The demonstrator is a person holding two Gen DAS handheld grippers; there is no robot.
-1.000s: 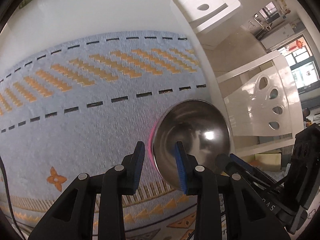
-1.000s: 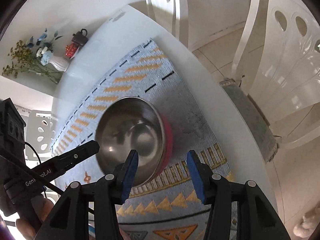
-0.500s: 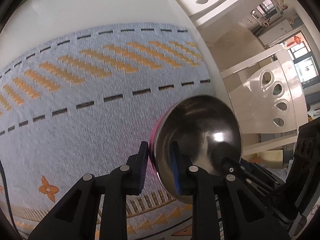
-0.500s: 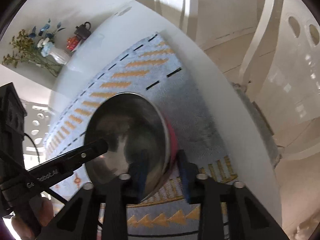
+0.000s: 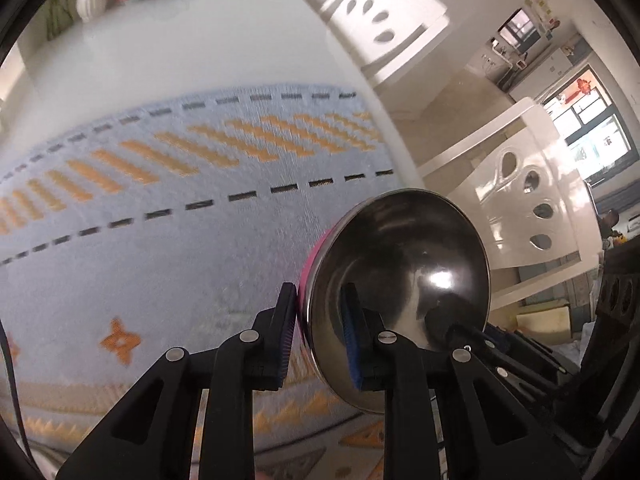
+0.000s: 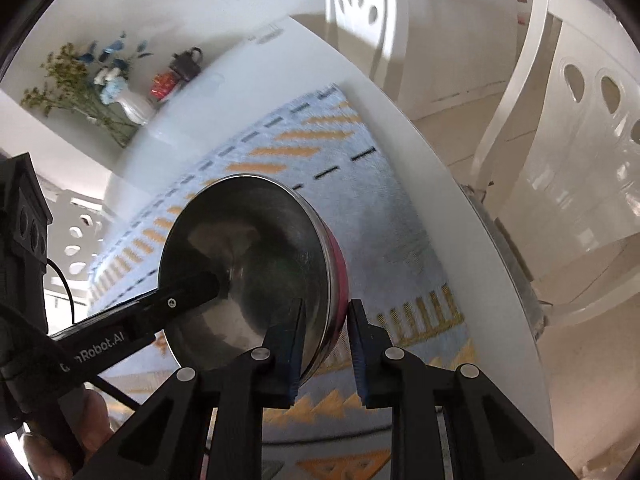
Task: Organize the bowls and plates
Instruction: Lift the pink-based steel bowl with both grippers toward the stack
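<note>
A: Nearest, how many claws, and what have they got?
B: Two. The left claw [image 5: 318, 330] and right claw [image 6: 325, 338] each pinch the rim of one steel bowl [image 5: 404, 280], pink outside.
A: Is it lifted?
B: Probably just above the patterned mat [image 5: 168, 232]; it's blurred. Farther off, the white bench [image 5: 180, 48], one vase [image 6: 134, 106], two chairs [image 6: 580, 128]

Bright daylight, motion blur, fisheye warping

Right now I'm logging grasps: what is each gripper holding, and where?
Both hold the steel bowl by its rim: the left gripper clamps one side, the right gripper the opposite side.
</note>
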